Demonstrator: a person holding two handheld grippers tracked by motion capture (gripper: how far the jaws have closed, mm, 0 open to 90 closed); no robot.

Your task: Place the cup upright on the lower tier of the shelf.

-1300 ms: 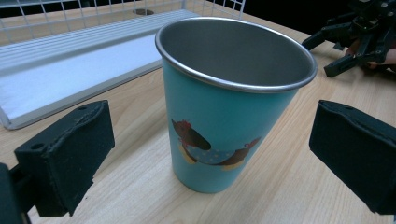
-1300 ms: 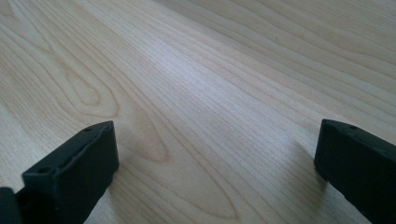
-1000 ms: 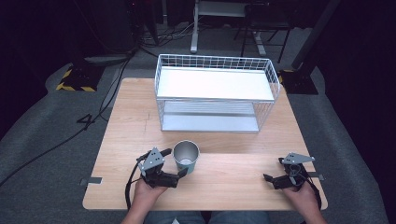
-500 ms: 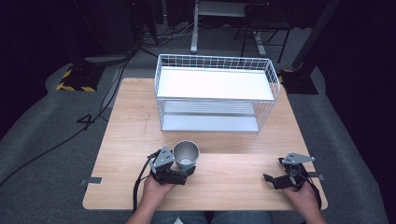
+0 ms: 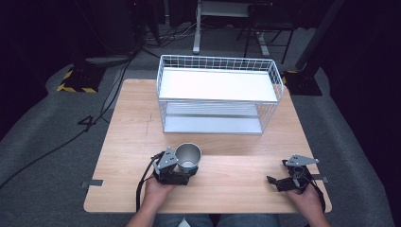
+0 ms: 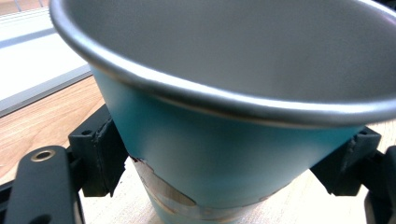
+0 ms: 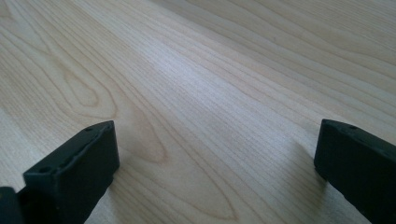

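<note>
Well, from the high view the wooden table [image 5: 132, 123] carries a white wire rack [image 5: 218, 94] with two shelves toward its far edge, and a metal cup [image 5: 188, 157] stands upright near the near edge, a little left of the middle. The left gripper [image 5: 182, 176] sits just beside the cup on its near side, held by the person's left hand [image 5: 158, 188]. Over by the near right corner the right gripper [image 5: 273, 181] rests low over bare wood in the right hand [image 5: 302, 196], well apart from the cup. In the left gripper view the cup [image 6: 224, 140] looms close, its teal wall and silver rim between the two black jaws, which sit at either side of its lower body; I cannot tell whether they press on it. In the right gripper view the jaws stand wide apart with just the table's pale grain [image 7: 210, 93] between them
</note>
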